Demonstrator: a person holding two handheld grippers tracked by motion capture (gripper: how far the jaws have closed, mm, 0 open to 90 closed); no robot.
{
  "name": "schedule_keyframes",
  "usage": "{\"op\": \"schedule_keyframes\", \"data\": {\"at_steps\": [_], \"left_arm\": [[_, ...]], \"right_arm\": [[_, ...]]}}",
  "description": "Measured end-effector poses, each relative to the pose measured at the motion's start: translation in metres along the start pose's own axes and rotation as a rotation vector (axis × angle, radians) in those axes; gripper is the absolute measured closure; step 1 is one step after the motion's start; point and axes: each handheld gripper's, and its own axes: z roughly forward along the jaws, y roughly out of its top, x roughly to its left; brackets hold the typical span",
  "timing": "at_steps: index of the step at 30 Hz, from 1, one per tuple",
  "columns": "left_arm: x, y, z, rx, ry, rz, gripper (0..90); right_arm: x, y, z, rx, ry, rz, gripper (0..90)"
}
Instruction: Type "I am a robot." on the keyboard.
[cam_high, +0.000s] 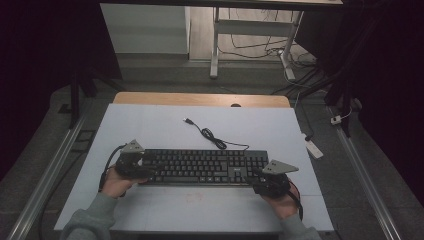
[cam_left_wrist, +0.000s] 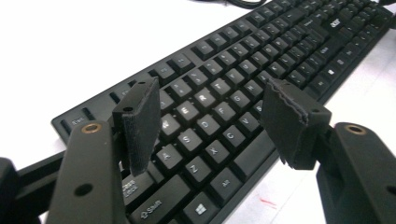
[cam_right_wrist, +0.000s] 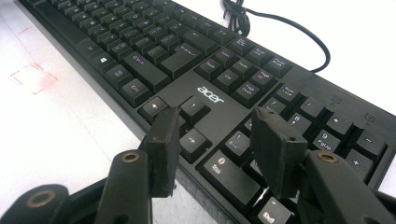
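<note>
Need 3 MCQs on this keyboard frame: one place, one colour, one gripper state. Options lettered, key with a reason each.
1. Where does the keyboard lie?
A. on the white mat
B. on the floor
C. on a shelf

2. What colour is the keyboard's cable?
A. white
B. red
C. black

3. How do the left gripper jaws stand?
A. shut on the cable
B. open, above the letter keys
C. shut on a pen

Key:
1 A, the high view shows it flat on the mat between both grippers.
2 C, the cable runs dark across the mat behind the keyboard.
3 B, the left gripper view shows a wide gap between the pads, with keys visible through it.
</note>
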Motion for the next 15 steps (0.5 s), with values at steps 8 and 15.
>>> {"op": "schedule_keyframes", "data": {"at_steps": [8,15], "left_arm": [[-0.005,0.001,0.005,0.026,-0.006,0.019,37.4],[-0.015,0.002,0.009,0.043,-0.026,0.051,37.5]], "right_arm": [[-0.001,0.000,0.000,-0.001,0.000,0.004,52.5],[0.000,0.000,0.001,0.004,0.000,0.000,52.5]]}}
